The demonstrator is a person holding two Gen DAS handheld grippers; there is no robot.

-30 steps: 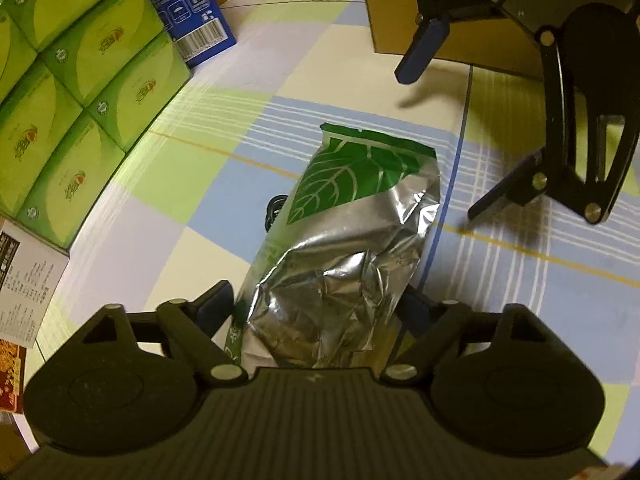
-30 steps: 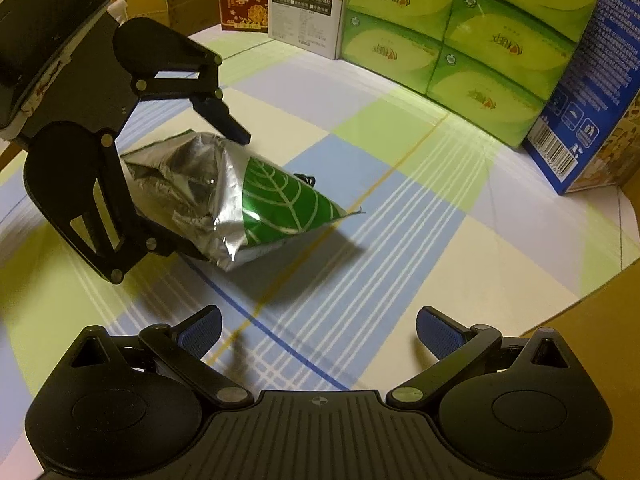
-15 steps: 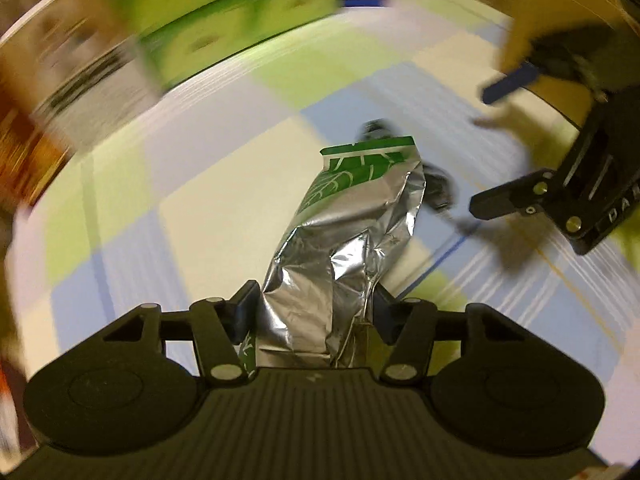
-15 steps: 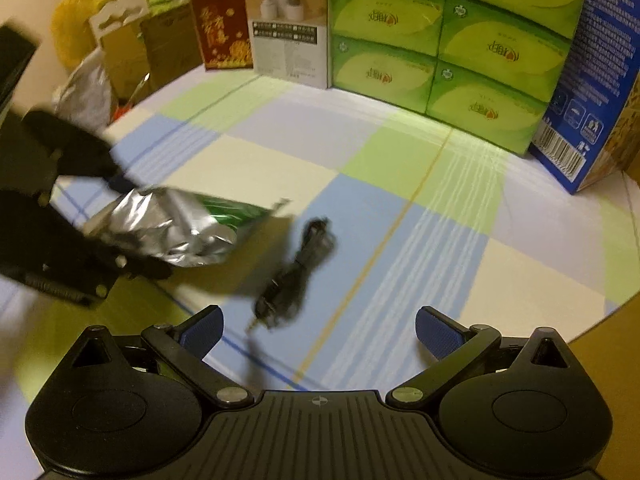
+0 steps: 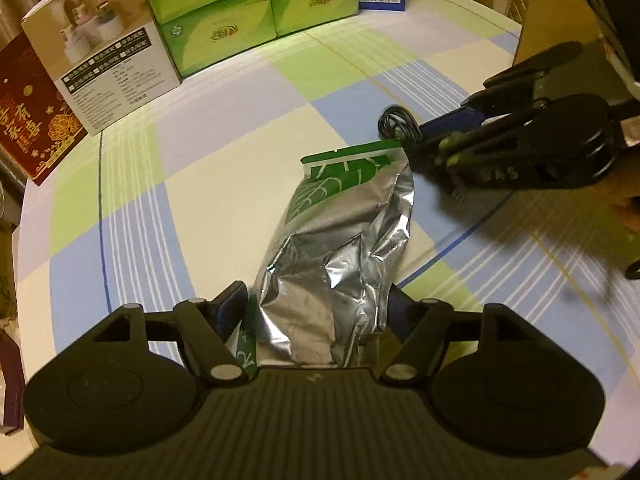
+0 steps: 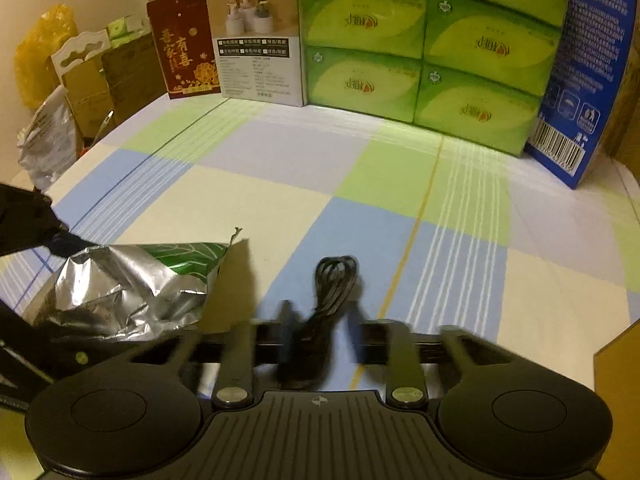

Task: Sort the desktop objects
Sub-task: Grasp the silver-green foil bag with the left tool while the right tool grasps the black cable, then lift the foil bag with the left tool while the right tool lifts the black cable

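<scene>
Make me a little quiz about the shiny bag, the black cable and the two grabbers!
1. True or false: the left gripper holds the foil bag.
2. What lies between the right gripper fingers? A) coiled black cable B) tissue box C) nothing
3. Fill in: the tissue packs are coloured ____.

Key: 1 true; 2 A; 3 green.
</scene>
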